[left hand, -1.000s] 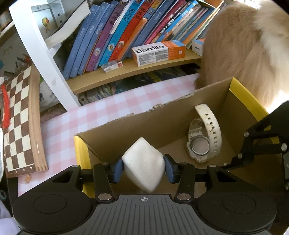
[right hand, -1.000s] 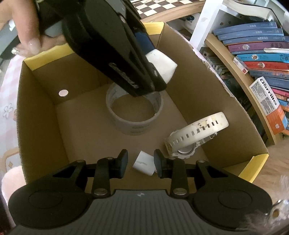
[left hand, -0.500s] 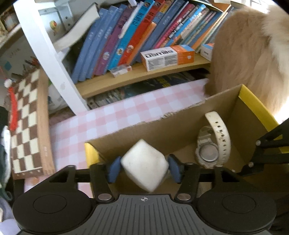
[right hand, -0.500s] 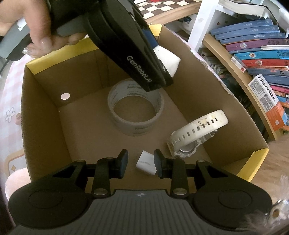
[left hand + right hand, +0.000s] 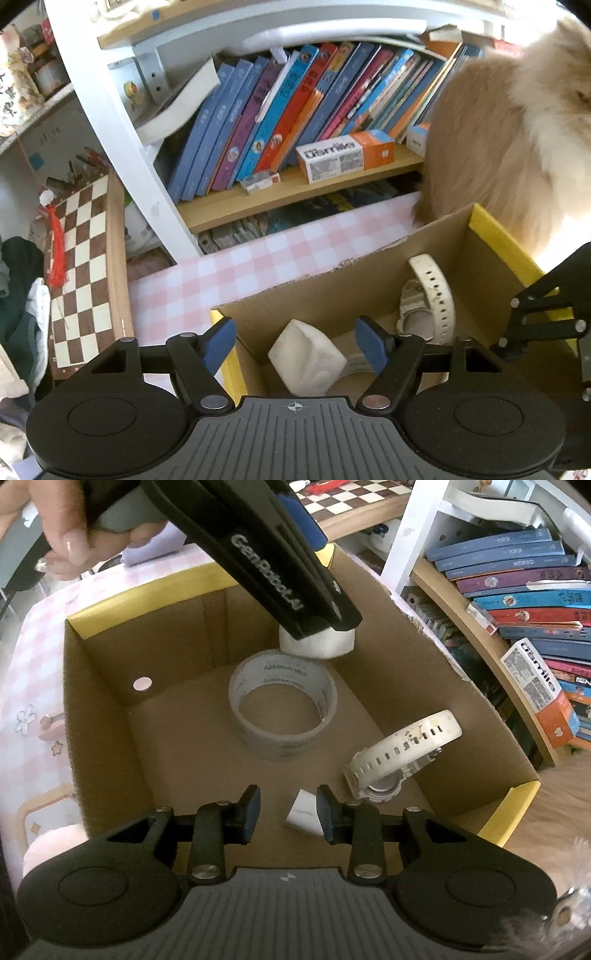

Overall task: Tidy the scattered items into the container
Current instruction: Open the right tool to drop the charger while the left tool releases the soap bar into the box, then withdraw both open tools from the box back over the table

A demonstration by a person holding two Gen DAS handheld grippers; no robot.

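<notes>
Below, we note cardboard box [image 5: 110,716] as landmark. Left gripper [image 5: 295,341] over box's corner, blue pads [image 5: 221,341] spread wide, gripping nothing; white block [image 5: 306,358] inside box, touching neither pad, by box wall next to tape roll [image 5: 282,712]. Right gripper [image 5: 284,808] above box's near side, fingers parted, empty; small white piece [image 5: 304,812] on box floor just beside its right finger. White watch [image 5: 399,753] on box floor, right of tape roll. Person's hand [image 5: 74,528] grips left tool.
</notes>
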